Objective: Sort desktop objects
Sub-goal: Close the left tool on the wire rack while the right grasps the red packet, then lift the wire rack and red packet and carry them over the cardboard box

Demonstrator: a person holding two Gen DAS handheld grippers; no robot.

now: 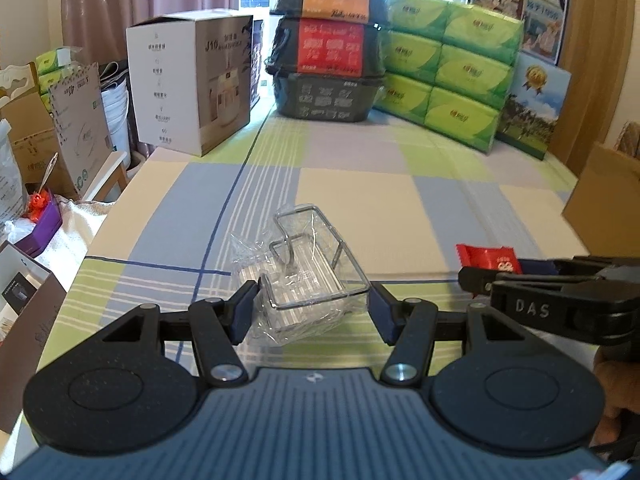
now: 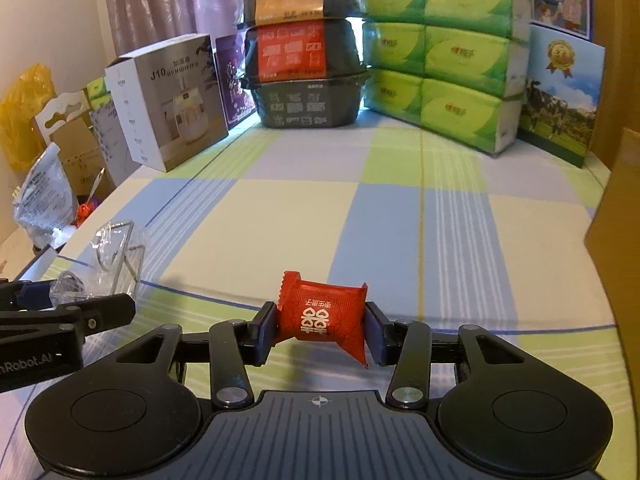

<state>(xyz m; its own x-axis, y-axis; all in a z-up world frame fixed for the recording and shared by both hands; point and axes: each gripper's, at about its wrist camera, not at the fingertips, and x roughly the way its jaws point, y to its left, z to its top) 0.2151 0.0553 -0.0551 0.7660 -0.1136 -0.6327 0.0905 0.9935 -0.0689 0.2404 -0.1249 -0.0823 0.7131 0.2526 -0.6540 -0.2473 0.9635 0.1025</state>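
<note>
Pinched between the jaws of the right gripper [image 2: 321,330], a small red foil candy packet with white characters [image 2: 322,316] is seen just above the checked cloth of the table [image 2: 400,216]; whether it is clear of the cloth or touching it cannot be told. Just to its left, a chrome wire rack wrapped in clear crinkled plastic [image 1: 310,276] is flanked by the jaws of the left gripper [image 1: 312,306], which sit close against its sides, so it is judged to be gripped, though contact on the right side is not plainly shown. The step in hand is judged to be the holding of both objects, one in each gripper, before they are carried to their sorted places; no tray or bin for them is seen. The next move is judged to call for a lift clear of the cloth and for the two grippers, which lie very near each other, to be kept from colliding. Along the far edge, a white humidifier box [image 2: 168,100], three stacked dark food tubs [image 2: 306,48] and green tissue packs [image 2: 440,56] are lined up, well apart from the work, and a brown cardboard box [image 1: 608,204] stands at the right.
</note>
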